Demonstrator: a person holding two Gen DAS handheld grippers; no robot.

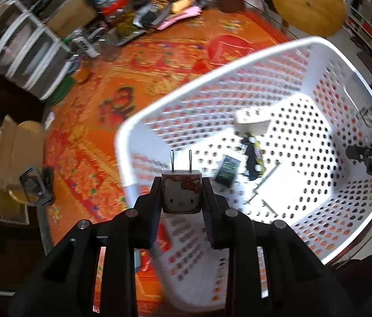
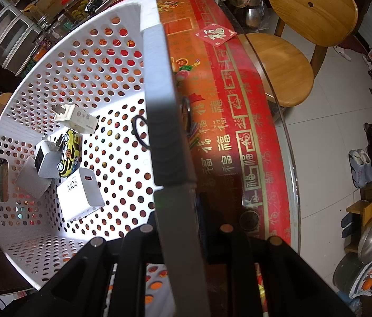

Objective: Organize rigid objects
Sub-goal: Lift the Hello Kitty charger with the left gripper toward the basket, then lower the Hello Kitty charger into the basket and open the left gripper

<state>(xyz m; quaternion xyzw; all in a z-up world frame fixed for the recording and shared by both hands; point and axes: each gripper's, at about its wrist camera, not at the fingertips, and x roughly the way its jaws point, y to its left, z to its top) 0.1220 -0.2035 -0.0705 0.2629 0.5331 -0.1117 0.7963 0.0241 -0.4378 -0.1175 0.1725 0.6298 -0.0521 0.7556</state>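
My left gripper (image 1: 182, 182) is shut on a small cat-face charger plug (image 1: 182, 198), its two prongs pointing away from me, just over the near rim of the white perforated basket (image 1: 212, 68). In the basket lie a yellow toy car (image 2: 69, 153), a white 90W charger (image 2: 80, 192), two more white chargers (image 2: 76, 117) (image 2: 47, 158) and a white block (image 2: 31, 178). My right gripper (image 2: 180, 211) is shut on the basket's rim (image 2: 162, 105). In the left wrist view the right gripper (image 1: 354, 153) shows at the basket's far side.
The basket stands on a red-orange tablecloth (image 2: 225, 121) under a glass top. Jars, boxes and papers (image 1: 133, 13) crowd the table's far side, with white drawer units (image 1: 19, 47) beyond. A wooden chair (image 2: 304, 26) stands by the table edge. A black ring (image 2: 138, 132) lies in the basket.
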